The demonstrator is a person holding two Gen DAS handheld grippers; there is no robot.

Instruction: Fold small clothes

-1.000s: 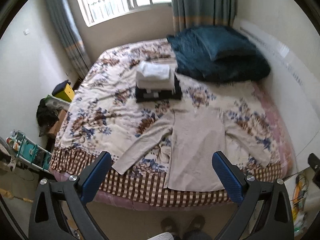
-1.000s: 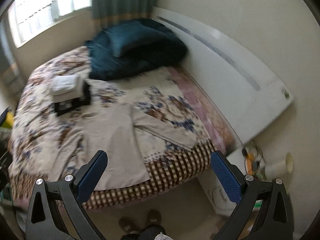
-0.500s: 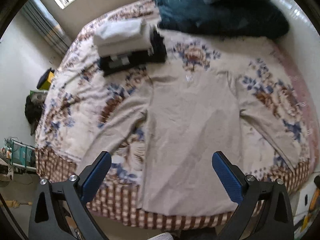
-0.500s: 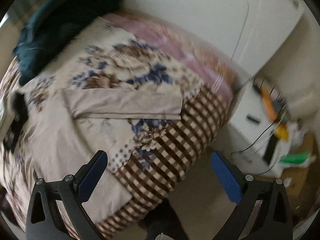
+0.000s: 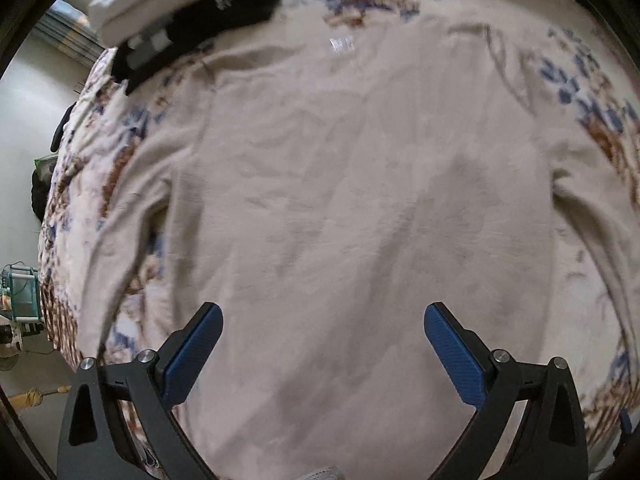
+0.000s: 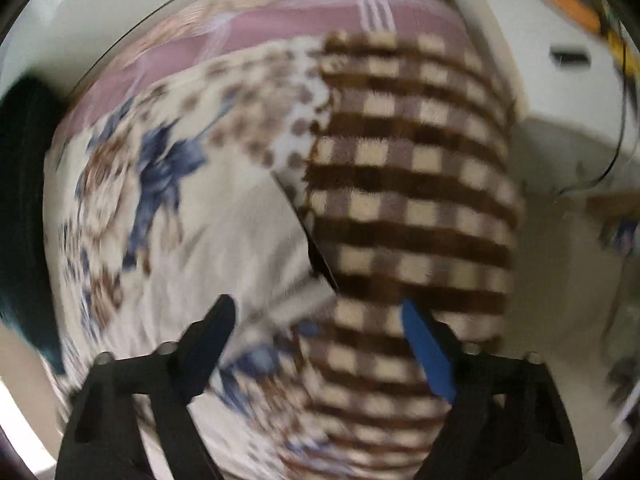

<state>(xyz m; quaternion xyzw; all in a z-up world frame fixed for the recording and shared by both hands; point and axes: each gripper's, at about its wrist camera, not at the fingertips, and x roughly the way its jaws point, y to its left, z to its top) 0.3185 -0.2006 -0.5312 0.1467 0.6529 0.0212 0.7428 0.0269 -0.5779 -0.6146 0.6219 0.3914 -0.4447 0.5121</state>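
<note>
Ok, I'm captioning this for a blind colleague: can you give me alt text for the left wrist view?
A beige long-sleeved shirt lies spread flat on a floral bedspread, filling most of the view. The left gripper is above its lower half, fingers wide open and holding nothing. A stack of folded clothes sits beyond the shirt's left shoulder.

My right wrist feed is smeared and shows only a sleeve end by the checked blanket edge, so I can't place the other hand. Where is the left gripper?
Observer: The left gripper is open, poised over the lower body of the beige shirt, holding nothing.
Operator: Is the shirt spread out?
Observer: Yes, its body lies flat, and the other sleeve is angled out to the side.
Operator: Anything beyond it?
Observer: A stack of folded clothes sits past the collar.
</note>
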